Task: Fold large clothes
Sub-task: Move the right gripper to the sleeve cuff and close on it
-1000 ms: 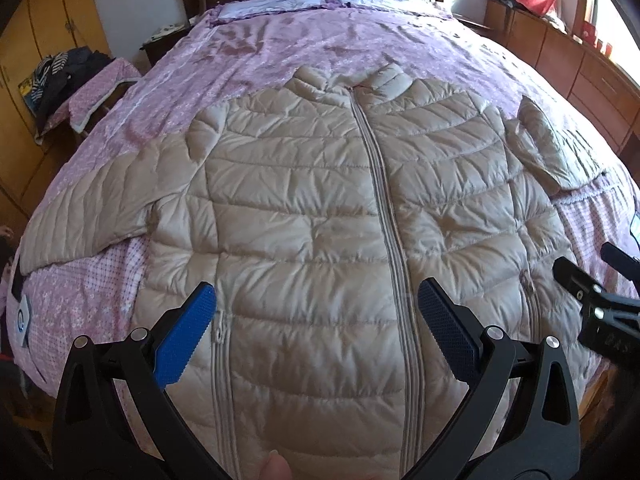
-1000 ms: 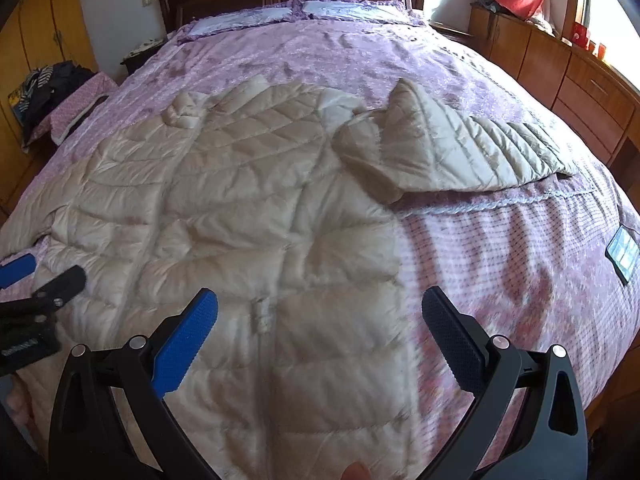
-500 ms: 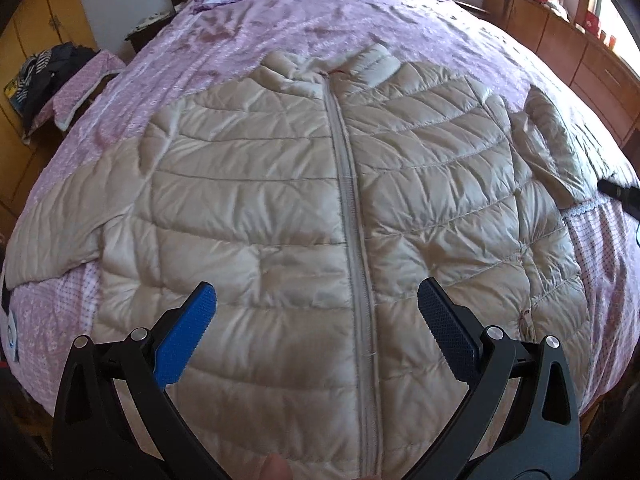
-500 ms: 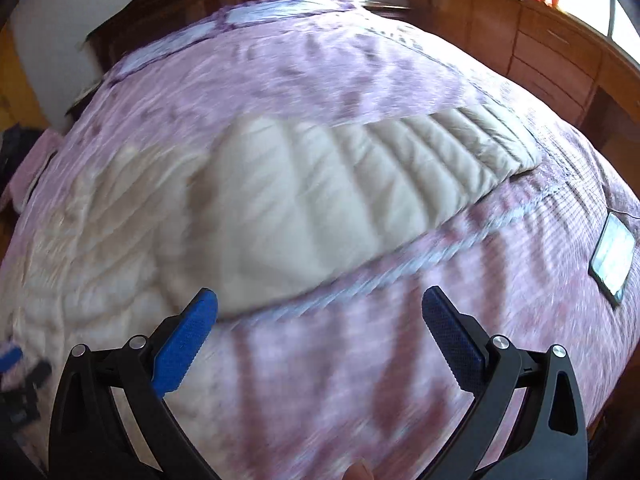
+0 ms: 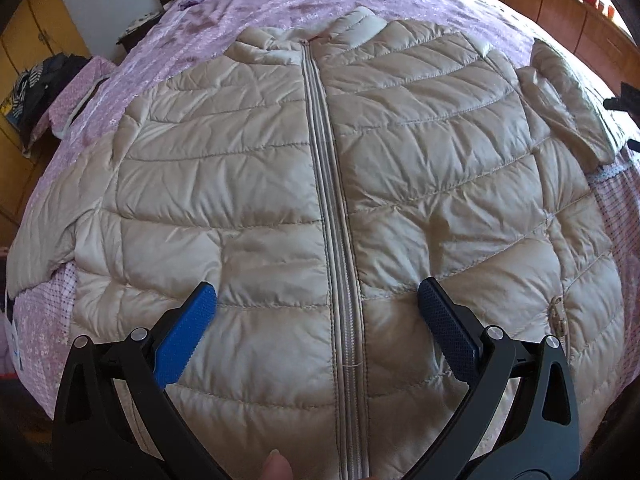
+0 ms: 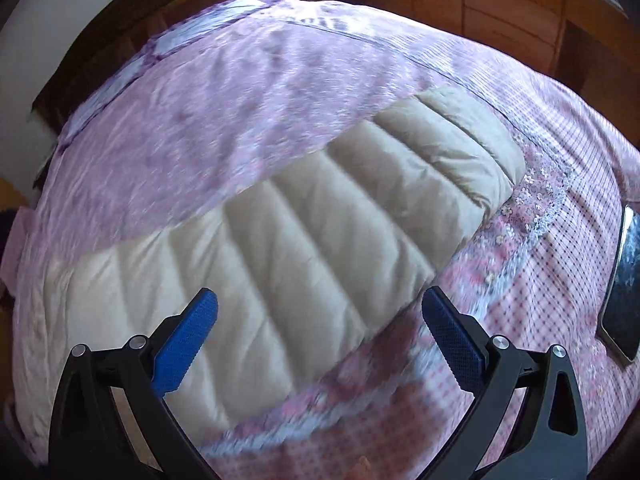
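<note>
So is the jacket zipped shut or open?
Zipped shut: the jacket lies spread front-up, its zipper closed from collar to hem.

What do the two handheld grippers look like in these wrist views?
Both look alike. The left gripper and right gripper each have two black, angular plastic arms with triangular cut-outs and silver pivot bolts. Each finger ends in a flat blue pad with a fine knurled, dotted texture; the opposite pad looks darker blue in shade. No cables, markings or sleeves show.

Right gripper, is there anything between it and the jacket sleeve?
Nothing visible. The right gripper is open above the jacket sleeve with only bedspread around; a phone lies off to the side.
</note>
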